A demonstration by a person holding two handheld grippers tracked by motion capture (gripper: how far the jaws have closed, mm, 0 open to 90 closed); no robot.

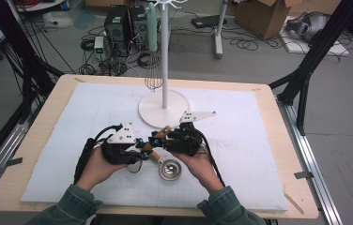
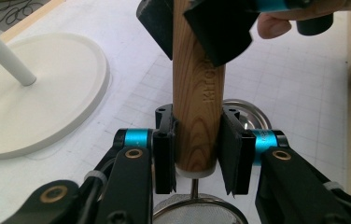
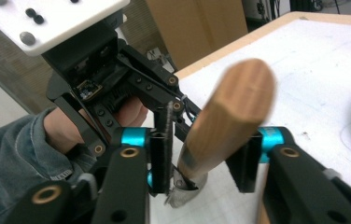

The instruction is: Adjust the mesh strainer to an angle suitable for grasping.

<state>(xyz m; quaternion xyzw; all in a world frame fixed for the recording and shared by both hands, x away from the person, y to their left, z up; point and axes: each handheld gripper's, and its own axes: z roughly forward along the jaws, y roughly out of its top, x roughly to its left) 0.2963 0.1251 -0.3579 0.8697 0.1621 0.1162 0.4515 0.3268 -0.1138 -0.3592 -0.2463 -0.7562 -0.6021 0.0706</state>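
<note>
Left gripper (image 1: 139, 149) and right gripper (image 1: 158, 139): black linkage bodies, brass-coloured pivot bushings, cyan anodised collars at the jaw bases, flat black pads. Each carries a grey three-cornered plate with dark screws and a black trailing cable. Sleeves: grey-green fabric

Wooden table (image 1: 38, 140) carries a white gridded mat (image 1: 254, 154); white round stand base (image 1: 153, 110) rests on the mat.
</note>
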